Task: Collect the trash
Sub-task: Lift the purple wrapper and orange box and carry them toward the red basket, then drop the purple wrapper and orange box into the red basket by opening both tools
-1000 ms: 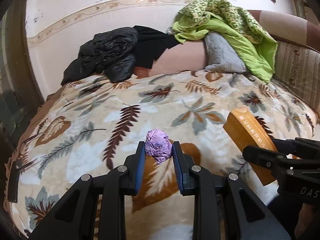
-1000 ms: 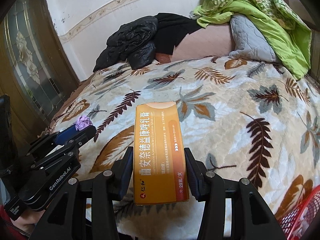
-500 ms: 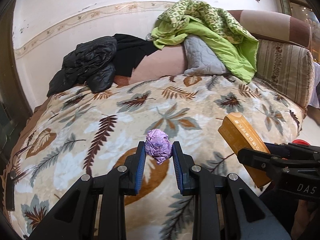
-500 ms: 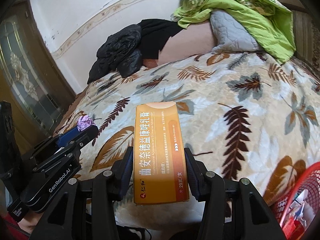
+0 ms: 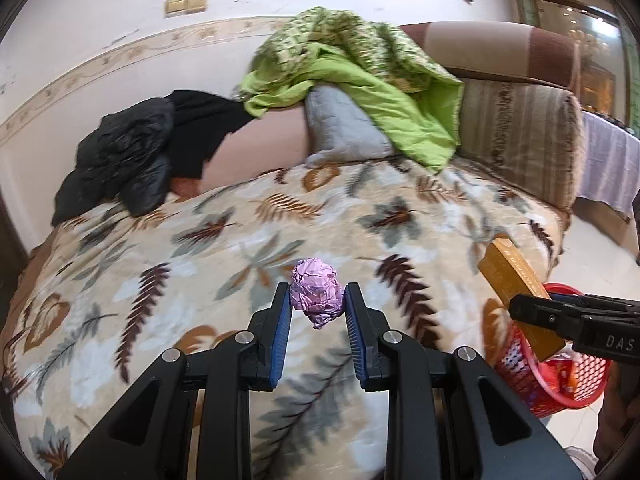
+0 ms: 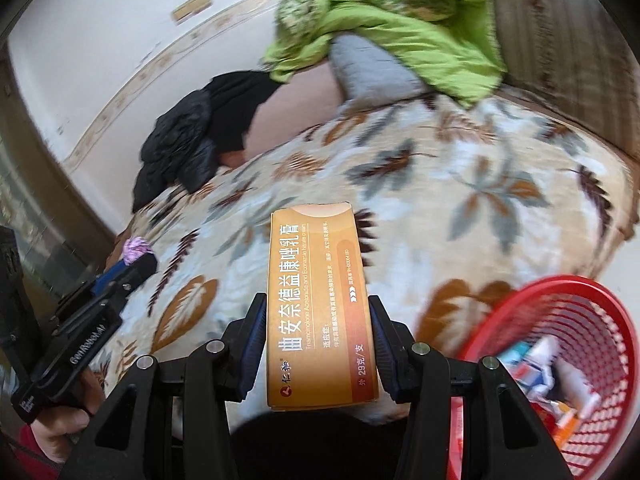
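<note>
Paper ball (image 5: 317,295), purple, crumpled: clamped between the blue pads of the left claw (image 5: 316,307), held above the leaf-patterned blanket (image 5: 224,248) of the bed. Carton (image 6: 320,304), orange, printed with Chinese text: gripped lengthwise at its lower half by the right claw (image 6: 318,344), pads pressed to both long sides, its far end projecting forward over the blanket. Basket (image 6: 576,364), red plastic mesh: standing on the floor beside the bed, low at the right of the right wrist view, holding assorted wrappers and packets; the carton is near it but not inside. Bedding at the head of the bed: green quilt (image 5: 360,76) heaped over a grey cushion (image 5: 344,128); black jacket (image 5: 124,156) at the left against the wall.
</note>
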